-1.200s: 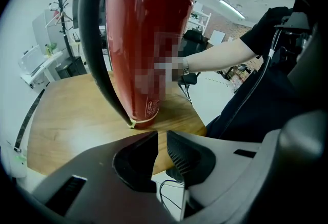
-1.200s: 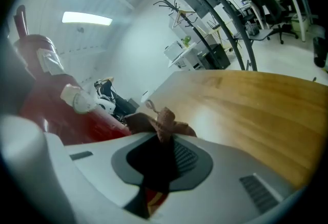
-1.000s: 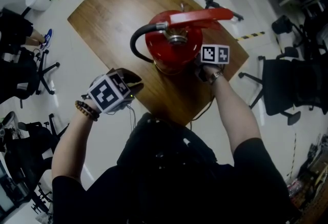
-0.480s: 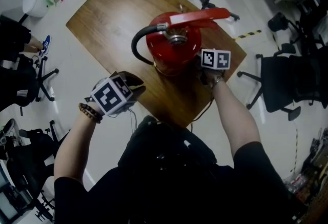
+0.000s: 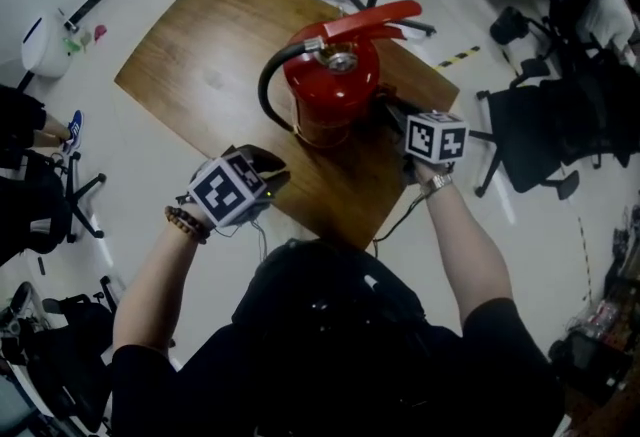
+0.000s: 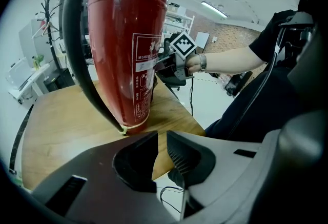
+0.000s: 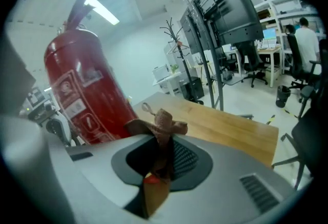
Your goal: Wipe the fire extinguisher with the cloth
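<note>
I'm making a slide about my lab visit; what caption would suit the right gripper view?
Right hand-held gripper pinching a brown cloth near the red fire extinguisher on a wooden table.

The fire extinguisher point(image 5: 330, 90) stands upright on the table point(image 5: 195, 50), toward its near right corner. The left gripper point(image 6: 161, 141) is at the table's near edge, left of the extinguisher and apart from it. The right gripper point(image 7: 163, 148), with the cloth point(image 7: 159, 125) between its jaws, is just right of the extinguisher, perhaps touching it.

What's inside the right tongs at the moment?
The right tongs pinch a brown cloth, and its crumpled end sticks out past their tips. The part deeper in is covered by the tongs themselves, so how much cloth is there cannot be seen.
</note>
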A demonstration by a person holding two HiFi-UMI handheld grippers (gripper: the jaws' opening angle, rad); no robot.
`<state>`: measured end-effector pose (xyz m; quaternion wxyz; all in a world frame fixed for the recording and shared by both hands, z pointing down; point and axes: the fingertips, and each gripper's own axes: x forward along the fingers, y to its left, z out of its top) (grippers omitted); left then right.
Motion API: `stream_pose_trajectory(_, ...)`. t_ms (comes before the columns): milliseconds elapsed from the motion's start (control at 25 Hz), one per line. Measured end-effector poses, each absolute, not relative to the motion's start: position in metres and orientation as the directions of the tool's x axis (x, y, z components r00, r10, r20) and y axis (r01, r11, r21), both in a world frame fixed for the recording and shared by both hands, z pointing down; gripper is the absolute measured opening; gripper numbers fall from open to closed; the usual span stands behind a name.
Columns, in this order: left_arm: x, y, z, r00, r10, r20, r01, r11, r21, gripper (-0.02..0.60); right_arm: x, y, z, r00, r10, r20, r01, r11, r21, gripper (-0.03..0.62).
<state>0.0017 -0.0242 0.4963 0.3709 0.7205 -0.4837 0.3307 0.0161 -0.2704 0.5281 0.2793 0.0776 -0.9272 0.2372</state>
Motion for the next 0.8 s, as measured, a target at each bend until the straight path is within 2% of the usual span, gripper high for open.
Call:
stream_pose_trajectory(360, -0.008, -0.012, 0.491, 0.338, -0.509, 0.792, -0.928, -0.319, 0.191, 0.055, 0.079, -0.192, 0.455, -0.862, -0.164, 0.48, -0.345, 0.883, -0.318, 0.066)
stream_pose_trajectory(800, 0.007, -0.022, 0.467, 0.294, -0.678, 0.674, -0.952, -0.272, 0.142, 0.055, 0.107, -0.099, 0.413, -0.867, -0.237, 0.438, -0.359, 0.907, -0.22, 0.064)
